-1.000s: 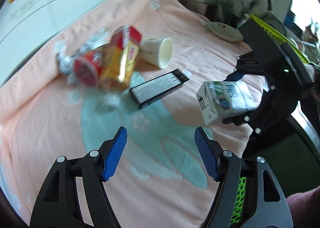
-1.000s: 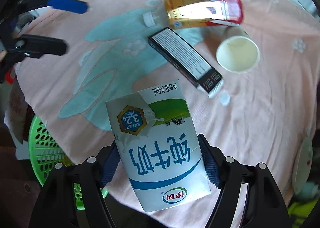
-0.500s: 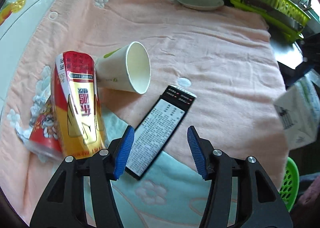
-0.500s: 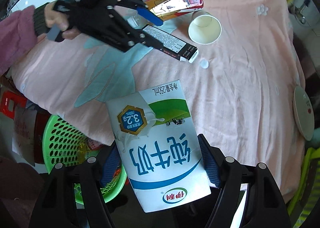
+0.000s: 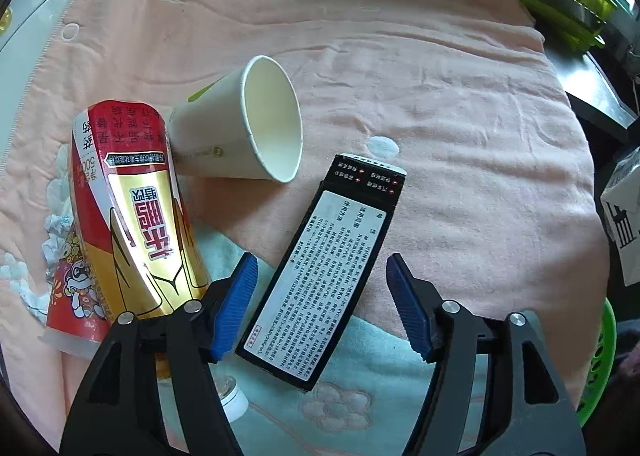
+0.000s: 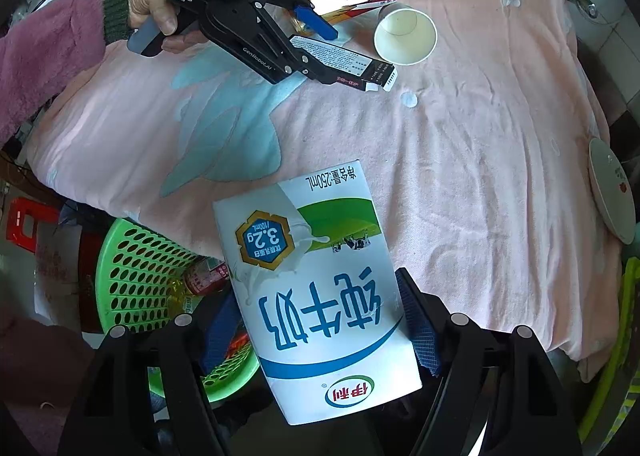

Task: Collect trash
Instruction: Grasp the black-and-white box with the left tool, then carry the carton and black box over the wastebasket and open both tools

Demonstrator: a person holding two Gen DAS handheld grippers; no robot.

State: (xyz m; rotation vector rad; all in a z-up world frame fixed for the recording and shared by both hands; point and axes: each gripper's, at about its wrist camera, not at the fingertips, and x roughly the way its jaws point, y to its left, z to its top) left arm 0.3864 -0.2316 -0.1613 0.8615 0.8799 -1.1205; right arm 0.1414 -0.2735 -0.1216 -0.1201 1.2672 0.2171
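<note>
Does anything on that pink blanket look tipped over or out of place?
Yes. The white paper cup lies on its side, empty mouth showing, against a toppled red-and-gold bottle. A flat black box lies slanted beside them on the pink blanket.

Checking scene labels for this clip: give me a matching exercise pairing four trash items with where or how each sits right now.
Things:
1. milk carton
2. paper cup
3. flat black box
4. red and gold bottle

States:
A. lying on its side, mouth open toward the camera
B. between the left tool's open jaws, not pinched
C. clamped in the right tool
D. lying left of the cup

Pairs: 1-C, 2-A, 3-B, 4-D
</note>
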